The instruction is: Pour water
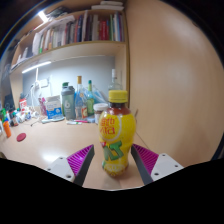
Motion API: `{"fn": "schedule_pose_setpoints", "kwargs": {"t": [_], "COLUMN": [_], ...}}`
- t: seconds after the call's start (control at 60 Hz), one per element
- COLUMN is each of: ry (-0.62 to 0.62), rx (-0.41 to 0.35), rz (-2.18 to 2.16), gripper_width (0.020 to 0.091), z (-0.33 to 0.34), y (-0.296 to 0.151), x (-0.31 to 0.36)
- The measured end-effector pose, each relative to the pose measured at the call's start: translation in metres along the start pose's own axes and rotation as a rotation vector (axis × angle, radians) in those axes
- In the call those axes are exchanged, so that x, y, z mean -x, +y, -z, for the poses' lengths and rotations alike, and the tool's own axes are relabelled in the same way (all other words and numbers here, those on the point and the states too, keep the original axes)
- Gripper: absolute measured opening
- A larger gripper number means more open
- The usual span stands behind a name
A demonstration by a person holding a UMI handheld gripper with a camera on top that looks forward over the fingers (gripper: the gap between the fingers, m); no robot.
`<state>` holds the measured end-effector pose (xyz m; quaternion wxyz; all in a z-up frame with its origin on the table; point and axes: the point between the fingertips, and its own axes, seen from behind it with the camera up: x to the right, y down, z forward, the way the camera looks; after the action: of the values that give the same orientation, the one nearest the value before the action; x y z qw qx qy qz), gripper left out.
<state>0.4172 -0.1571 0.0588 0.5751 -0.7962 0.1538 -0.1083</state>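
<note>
Straddling the yellow bottle (117, 138), gripper (116, 160) fingers apart, pink pads (80, 158) near each side, contact unclear. Bottle upright on the table (50, 150), cap on. More bottles (70, 100) and a bookshelf (75, 35) beyond.

A yellow plastic bottle with a red cap (117, 138) stands upright on a pale wooden desk (50, 145) between the gripper's (114, 160) pink-padded fingers; whether they press it is unclear. Bookshelves (75, 35) rise behind.

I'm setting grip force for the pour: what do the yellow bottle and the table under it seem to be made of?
The yellow bottle, standing between the open gripper fingers, looks like thin glossy plastic: it shows highlights, a printed label and a yellow screw cap. The table looks like smooth pale wood or laminate with a soft sheen; which one is unclear.
</note>
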Motion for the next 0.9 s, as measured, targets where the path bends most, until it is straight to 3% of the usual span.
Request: {"fn": "schedule_pose_setpoints", "kwargs": {"t": [0.083,0.15,0.3,0.383,0.517,0.633,0.767,0.9], "ry": [0.001,0.026,0.109,0.135,0.082,0.013,-0.054,-0.126], "rx": [-0.053,-0.053,-0.060,-0.027,0.030,-0.044,-0.138,-0.207], "rz": [0.055,0.085,-0.020,-0.030,-0.029,0.105,0.399,0.786], "gripper_width": [0.0803,0.0481,0.0416,0.0320,0.0298,0.0298,0.0299,0.0296], "z": [-0.018,-0.029,-0.035,-0.037,-0.029,-0.013,0.002,0.009], "y": [-0.009,-0.009,-0.008,-0.007,-0.018,-0.098,-0.186,-0.226], "x": [0.001,-0.002,-0.013,-0.012,0.032,0.104,0.235,0.389]}}
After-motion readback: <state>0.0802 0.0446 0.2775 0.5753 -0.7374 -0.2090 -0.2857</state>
